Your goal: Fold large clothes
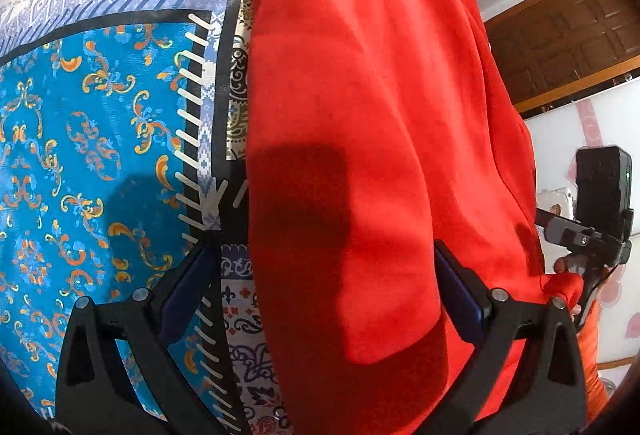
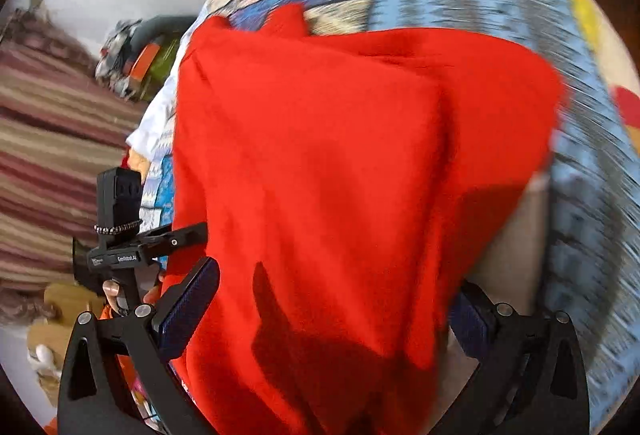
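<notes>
A large red garment (image 1: 360,115) hangs in front of both cameras over a patterned blue bedspread (image 1: 80,155). My left gripper (image 1: 320,283) has its jaws spread wide, and the red cloth drapes between and over them. In the right wrist view the red garment (image 2: 320,175) fills the middle. My right gripper (image 2: 332,299) also stands wide open, with cloth lying across the gap. The right gripper shows at the right edge of the left wrist view (image 1: 600,227), at the garment's edge. The left gripper shows at the left of the right wrist view (image 2: 120,235).
A brown wooden door (image 1: 568,35) and white wall are at the right of the left wrist view. A striped curtain (image 2: 48,155) and a pile of mixed clothes (image 2: 136,55) are at the left of the right wrist view. The bedspread (image 2: 520,15) is blurred.
</notes>
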A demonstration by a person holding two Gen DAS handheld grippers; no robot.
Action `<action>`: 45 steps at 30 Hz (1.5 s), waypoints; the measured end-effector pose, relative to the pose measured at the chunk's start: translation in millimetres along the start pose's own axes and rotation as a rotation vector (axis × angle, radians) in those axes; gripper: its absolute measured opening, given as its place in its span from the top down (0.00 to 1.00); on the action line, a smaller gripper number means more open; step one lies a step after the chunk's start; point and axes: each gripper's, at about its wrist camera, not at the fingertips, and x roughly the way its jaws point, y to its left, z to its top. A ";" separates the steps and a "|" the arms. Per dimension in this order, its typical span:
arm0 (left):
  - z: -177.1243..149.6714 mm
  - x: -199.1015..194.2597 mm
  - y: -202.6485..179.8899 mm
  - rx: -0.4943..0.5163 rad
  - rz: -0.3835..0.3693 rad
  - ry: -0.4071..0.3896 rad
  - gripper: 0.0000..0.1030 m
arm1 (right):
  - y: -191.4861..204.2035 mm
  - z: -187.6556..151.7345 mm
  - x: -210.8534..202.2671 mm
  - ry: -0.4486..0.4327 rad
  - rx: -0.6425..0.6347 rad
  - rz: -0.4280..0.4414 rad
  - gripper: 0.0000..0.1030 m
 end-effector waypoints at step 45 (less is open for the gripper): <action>-37.2 -212.6 -37.5 0.238 0.063 -0.441 0.77 | 252.5 -2.2 -2.5 -0.088 -0.224 0.088 0.75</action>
